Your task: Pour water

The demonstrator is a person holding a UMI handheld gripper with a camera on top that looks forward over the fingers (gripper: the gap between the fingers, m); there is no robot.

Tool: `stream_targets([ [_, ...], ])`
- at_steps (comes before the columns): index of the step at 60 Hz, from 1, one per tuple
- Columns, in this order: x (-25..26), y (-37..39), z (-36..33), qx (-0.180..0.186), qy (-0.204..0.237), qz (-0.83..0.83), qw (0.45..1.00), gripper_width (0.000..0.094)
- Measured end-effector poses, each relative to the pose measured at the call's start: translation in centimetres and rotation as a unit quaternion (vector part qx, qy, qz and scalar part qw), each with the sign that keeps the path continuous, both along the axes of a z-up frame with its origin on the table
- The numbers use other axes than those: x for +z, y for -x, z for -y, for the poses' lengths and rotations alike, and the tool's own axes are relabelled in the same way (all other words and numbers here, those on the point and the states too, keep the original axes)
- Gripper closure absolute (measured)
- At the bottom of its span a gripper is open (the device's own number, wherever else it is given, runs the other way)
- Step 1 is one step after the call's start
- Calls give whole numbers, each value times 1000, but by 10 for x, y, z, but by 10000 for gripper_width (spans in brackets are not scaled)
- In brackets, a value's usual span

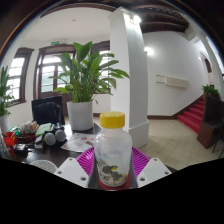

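A clear plastic bottle (112, 152) with a yellow cap (113, 120) and a printed label stands upright between my gripper's (112, 166) two fingers. The magenta pads (88, 160) press against both of its sides, and the bottle is held up above the table. The bottle's base is hidden below the fingers.
A cluttered desk (30, 140) with a laptop (47, 108), headphones and small items lies to the left. A large potted plant (82, 85) stands behind it beside a white pillar (128, 60). Red carpeted stairs (195, 112) rise on the right, beyond open floor.
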State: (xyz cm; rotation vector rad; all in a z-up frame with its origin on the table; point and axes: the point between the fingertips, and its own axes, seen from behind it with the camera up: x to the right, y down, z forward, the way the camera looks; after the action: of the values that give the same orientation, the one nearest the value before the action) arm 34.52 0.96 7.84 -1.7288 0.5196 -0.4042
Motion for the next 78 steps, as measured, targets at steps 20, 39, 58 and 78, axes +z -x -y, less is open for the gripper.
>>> stream_targets([
  [20,-8,5,-2,27,37,-34,998,193],
  [39,-26,60,92,53,82,-76,992,155],
  [58,45,124,158,98,41,-93,990,159],
  [78,67,163,181,118,64,-62,989,157],
])
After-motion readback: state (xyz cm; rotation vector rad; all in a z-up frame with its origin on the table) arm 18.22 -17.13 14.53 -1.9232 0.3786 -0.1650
